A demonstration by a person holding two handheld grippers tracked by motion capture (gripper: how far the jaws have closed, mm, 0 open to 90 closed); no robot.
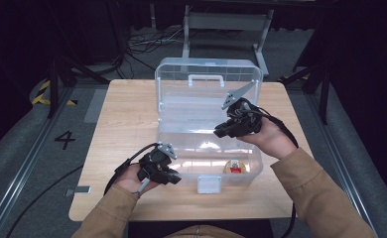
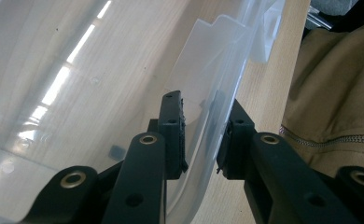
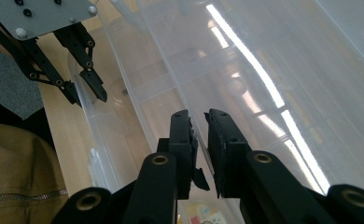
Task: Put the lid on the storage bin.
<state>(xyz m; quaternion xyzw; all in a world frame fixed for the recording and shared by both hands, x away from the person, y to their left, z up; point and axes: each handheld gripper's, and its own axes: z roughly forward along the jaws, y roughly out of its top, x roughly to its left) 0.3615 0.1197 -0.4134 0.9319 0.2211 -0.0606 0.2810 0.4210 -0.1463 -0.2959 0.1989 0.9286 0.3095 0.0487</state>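
A clear plastic storage box [image 1: 181, 148] stands on the wooden table [image 1: 127, 124] with its lid [image 1: 209, 74] open and upright at the back. My left gripper [image 1: 174, 177] is at the box's front-left corner. Its jaws sit either side of the curved clear wall [image 2: 203, 135] and are shut on it. My right gripper [image 1: 221, 132] hangs over the middle of the box, its jaws almost together on the rim of a clear inner tray [image 3: 171, 84]. The right gripper view also shows the left gripper [image 3: 89, 95] farther off at the box wall.
A small round colourful item [image 1: 235, 167] lies in the box bottom at the front right, and shows again as a colourful item [image 3: 201, 214] below my right jaws. A white latch [image 1: 209, 184] sits on the box front. A tan sleeve [image 2: 339, 107] is close on the right.
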